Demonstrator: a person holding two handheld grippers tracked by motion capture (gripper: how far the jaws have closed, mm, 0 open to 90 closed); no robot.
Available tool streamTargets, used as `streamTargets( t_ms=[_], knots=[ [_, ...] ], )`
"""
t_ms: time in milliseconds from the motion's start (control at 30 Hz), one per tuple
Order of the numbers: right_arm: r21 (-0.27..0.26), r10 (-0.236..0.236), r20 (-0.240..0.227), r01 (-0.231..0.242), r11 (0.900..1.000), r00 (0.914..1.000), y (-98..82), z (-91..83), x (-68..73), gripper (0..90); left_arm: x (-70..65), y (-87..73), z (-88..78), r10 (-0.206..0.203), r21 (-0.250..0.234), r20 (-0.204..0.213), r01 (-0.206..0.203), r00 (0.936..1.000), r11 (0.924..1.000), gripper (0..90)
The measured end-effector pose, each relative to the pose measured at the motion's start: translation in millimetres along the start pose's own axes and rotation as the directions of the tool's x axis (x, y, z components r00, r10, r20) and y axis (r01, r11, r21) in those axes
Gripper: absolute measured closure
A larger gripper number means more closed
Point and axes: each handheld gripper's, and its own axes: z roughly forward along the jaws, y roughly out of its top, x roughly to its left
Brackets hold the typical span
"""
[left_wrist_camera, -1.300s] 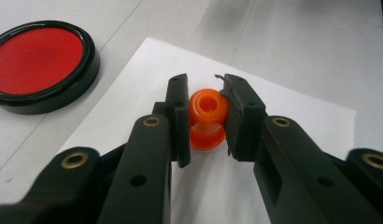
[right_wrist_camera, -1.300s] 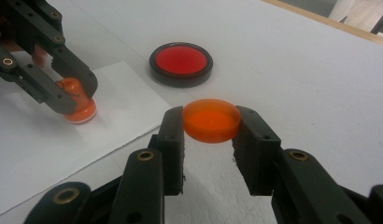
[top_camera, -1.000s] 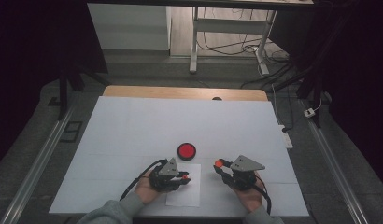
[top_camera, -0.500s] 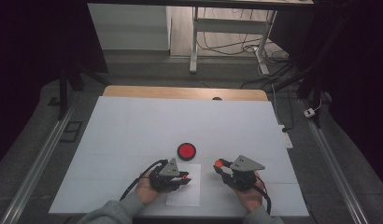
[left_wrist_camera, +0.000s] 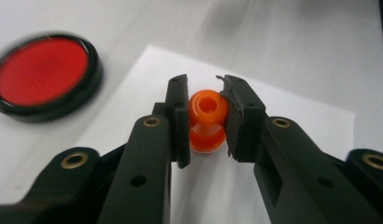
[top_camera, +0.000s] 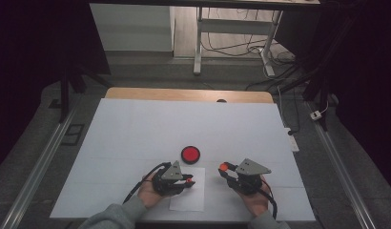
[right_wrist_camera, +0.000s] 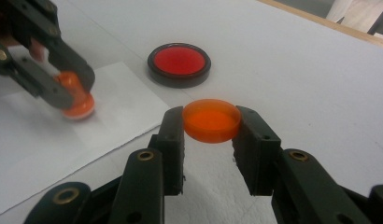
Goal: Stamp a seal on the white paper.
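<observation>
The left gripper is clamped on a small orange spool-shaped plastic piece above a white paper sheet near the table's front edge. The right gripper is clamped on a shallow translucent orange cap. A round red black-rimmed pad lies just beyond the sheet.

Both grippers clamped, low.

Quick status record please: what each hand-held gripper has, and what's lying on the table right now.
left hand-held gripper: shut on an orange stamp, held over the paper sheet
right hand-held gripper: shut on an orange cap, held beside the sheet
ink pad: round, red in a black rim, open, on the white table cover beyond the sheet
paper sheet marks: none visible
hands: one on each hand-held gripper, near table edge
</observation>
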Motion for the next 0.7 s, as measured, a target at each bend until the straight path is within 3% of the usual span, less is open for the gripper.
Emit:
streamTargets(
  t_ms=[100,200,700],
  knots=[
    [0.0,0.001,0.0,-0.001,1.0,1.0,-0.1,0.1,-0.1,63.9,4.7,2.8,-8.7,-0.039,-0.05,0.012,0.039,0.9992,0.998,72.8],
    [0.0,-0.001,-0.002,0.001,1.0,1.0,0.0,0.3,0.5,63.9,7.9,2.6,-12.8,-0.063,-0.066,0.023,0.064,0.9978,0.9958,72.8],
    [-0.001,0.001,-0.004,-0.001,1.0,1.0,0.1,0.3,0.3,63.9,12.9,7.1,-21.6,-0.103,-0.08,0.026,0.105,0.9944,0.9913,72.7]
  ],
)
